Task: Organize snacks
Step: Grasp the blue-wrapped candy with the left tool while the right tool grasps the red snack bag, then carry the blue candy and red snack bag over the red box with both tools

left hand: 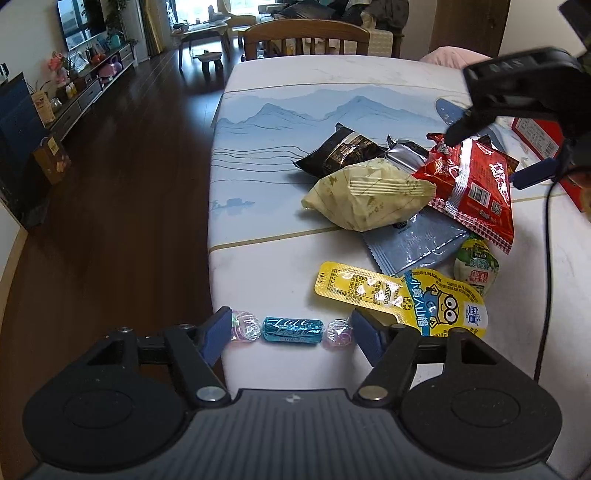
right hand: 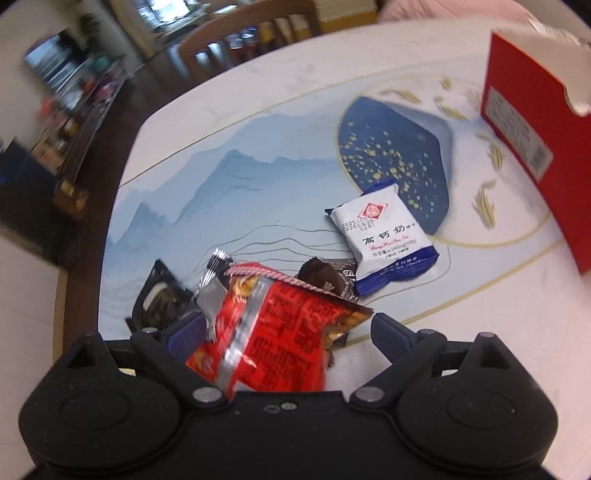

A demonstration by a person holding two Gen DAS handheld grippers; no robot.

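A lived-in home, an open dining and living room. The dining table (left hand: 295, 85) has a wooden chair (left hand: 306, 35) at twelve o'clock; at eleven o'clock stand a television (left hand: 79, 20) over a low cabinet (left hand: 92, 88), a coffee table (left hand: 203, 33) and dark wooden flooring (left hand: 129, 184).

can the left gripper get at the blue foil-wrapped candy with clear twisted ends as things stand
Probably yes. The left gripper is open with the blue foil-wrapped candy lying lengthwise between its fingers; only the yellow cartoon snack packet crowds the right finger.
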